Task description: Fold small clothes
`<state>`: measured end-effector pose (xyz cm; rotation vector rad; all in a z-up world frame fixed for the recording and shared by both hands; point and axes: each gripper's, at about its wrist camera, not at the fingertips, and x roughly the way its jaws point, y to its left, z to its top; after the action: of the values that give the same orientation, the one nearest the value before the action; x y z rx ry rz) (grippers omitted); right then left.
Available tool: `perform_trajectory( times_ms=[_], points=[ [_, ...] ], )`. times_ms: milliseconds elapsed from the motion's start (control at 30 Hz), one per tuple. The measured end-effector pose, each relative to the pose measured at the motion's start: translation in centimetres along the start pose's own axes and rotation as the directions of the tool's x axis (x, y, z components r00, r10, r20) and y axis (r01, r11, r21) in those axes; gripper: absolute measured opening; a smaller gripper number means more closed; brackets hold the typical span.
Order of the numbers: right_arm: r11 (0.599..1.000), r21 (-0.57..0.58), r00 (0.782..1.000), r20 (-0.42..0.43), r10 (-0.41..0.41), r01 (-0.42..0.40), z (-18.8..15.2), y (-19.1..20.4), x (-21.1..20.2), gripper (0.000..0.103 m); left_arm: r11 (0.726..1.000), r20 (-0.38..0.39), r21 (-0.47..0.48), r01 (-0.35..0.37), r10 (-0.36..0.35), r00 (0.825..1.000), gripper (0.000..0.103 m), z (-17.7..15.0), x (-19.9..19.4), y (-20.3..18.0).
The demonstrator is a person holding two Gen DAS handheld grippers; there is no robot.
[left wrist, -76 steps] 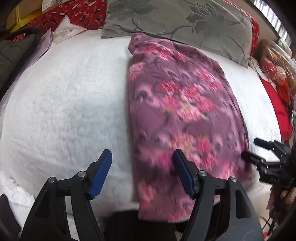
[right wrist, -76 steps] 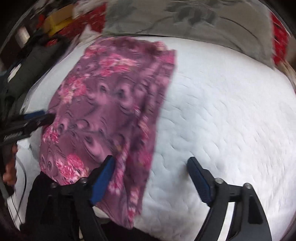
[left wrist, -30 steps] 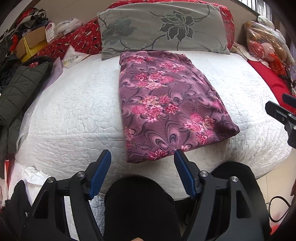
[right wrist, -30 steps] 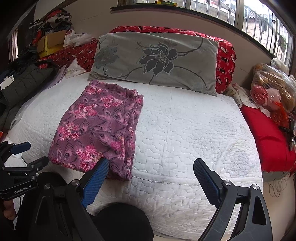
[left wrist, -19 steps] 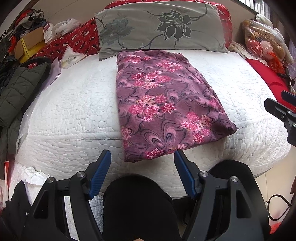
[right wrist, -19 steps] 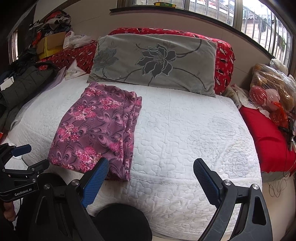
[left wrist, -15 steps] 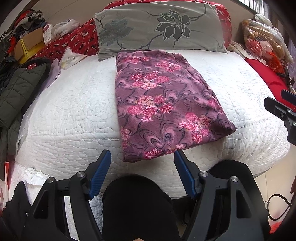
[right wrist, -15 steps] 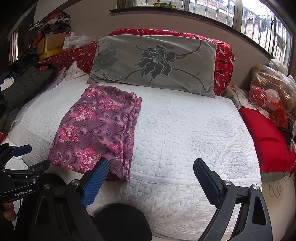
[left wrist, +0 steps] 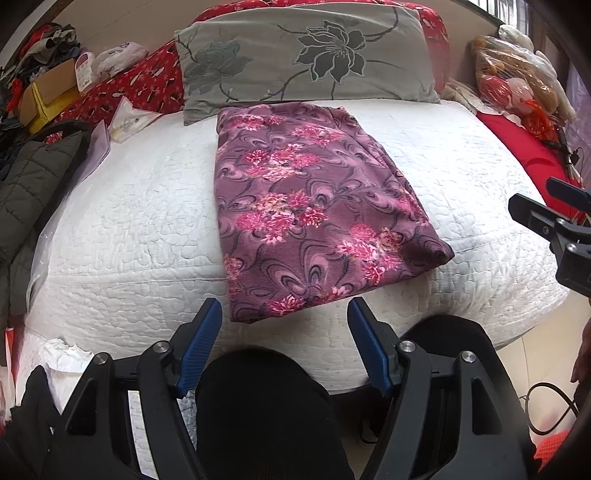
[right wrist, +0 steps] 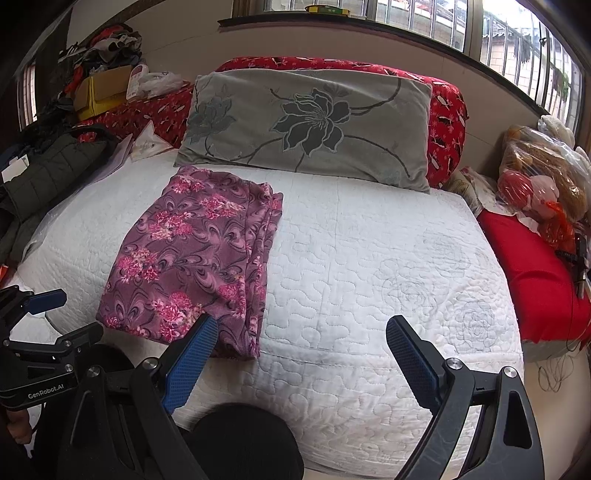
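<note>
One folded purple floral garment (left wrist: 306,218) lies flat on the white quilted bed (left wrist: 129,229), its far edge touching the one grey flower pillow (left wrist: 306,55) at 12 o'clock. Two grippers are seen. The left gripper (left wrist: 286,345) and the right gripper (right wrist: 301,356) both stand wide apart with nothing between the pads, above the near edge of the bed. Only the right wrist view shows the barred window (right wrist: 517,33). At 10 o'clock, an open cardboard box (right wrist: 101,92) sits under a heap of clothes; its contents I cannot tell.
</note>
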<state>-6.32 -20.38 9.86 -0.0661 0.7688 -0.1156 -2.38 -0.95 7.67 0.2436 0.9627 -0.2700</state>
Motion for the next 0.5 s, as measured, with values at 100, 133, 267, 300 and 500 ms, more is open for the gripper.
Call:
perform_trajectory(
  times_ms=[100, 133, 267, 300, 500],
  points=[
    [1.0, 0.001, 1.0, -0.002, 0.0, 0.0, -0.04, -0.03, 0.04, 0.094, 1.0, -0.006, -0.005, 0.008, -0.008, 1.0, 0.07, 0.05, 0.03, -0.04],
    [1.0, 0.001, 1.0, -0.002, 0.001, -0.001, -0.04, -0.04, 0.05, 0.094, 1.0, -0.008, -0.007, 0.011, -0.011, 1.0, 0.07, 0.06, 0.03, -0.04],
    [1.0, 0.003, 1.0, -0.007, 0.002, -0.002, -0.13, -0.08, 0.15, 0.094, 1.0, -0.009, -0.01, 0.017, -0.017, 1.0, 0.07, 0.03, 0.0, -0.18],
    [1.0, 0.003, 1.0, -0.009, 0.002, -0.002, -0.14, -0.09, 0.2, 0.094, 1.0, -0.008, -0.011, 0.021, -0.021, 1.0, 0.07, 0.03, -0.01, -0.12],
    [1.0, 0.004, 1.0, -0.018, 0.003, -0.003, -0.28, -0.05, 0.51, 0.094, 0.999, -0.024, -0.013, 0.038, -0.039, 0.999, 0.07, 0.08, 0.2, -0.59]
  ],
)
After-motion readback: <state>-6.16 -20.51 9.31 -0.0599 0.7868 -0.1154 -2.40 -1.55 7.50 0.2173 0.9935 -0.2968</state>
